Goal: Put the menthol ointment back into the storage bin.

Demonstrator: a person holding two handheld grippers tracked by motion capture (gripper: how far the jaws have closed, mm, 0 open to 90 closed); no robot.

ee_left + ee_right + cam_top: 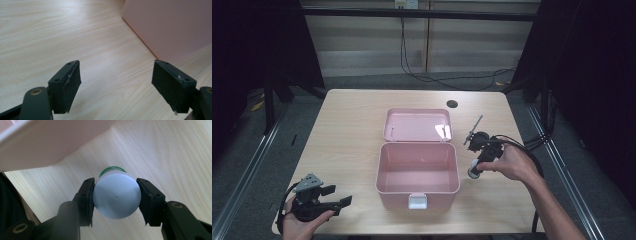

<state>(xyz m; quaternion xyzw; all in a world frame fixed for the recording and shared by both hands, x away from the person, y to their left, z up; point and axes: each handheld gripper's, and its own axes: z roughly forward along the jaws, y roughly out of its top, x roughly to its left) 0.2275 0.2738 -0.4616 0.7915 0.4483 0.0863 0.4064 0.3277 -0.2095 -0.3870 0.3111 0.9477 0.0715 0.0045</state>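
Note:
A pink plastic box (418, 192) stands open at the table's middle, its lid (417, 125) laid back. To the box's right, my right gripper (475, 167) is shut on a small white bottle (474, 170). In the right gripper view the bottle's white cap (116, 196) sits squeezed between both black pads, a green band showing at its far end, with the box's pink wall (45, 142) beside it. My left gripper (336, 197) rests near the table's front left corner, open and holding nothing. The left gripper view has its pads (67, 82) wide apart over bare wood, the box wall (170, 27) ahead.
The wooden table (347, 130) has a round cable hole (452, 104) at its back right. Black cables trail from both grippers. Dark frames and rails stand beside the table on either side.

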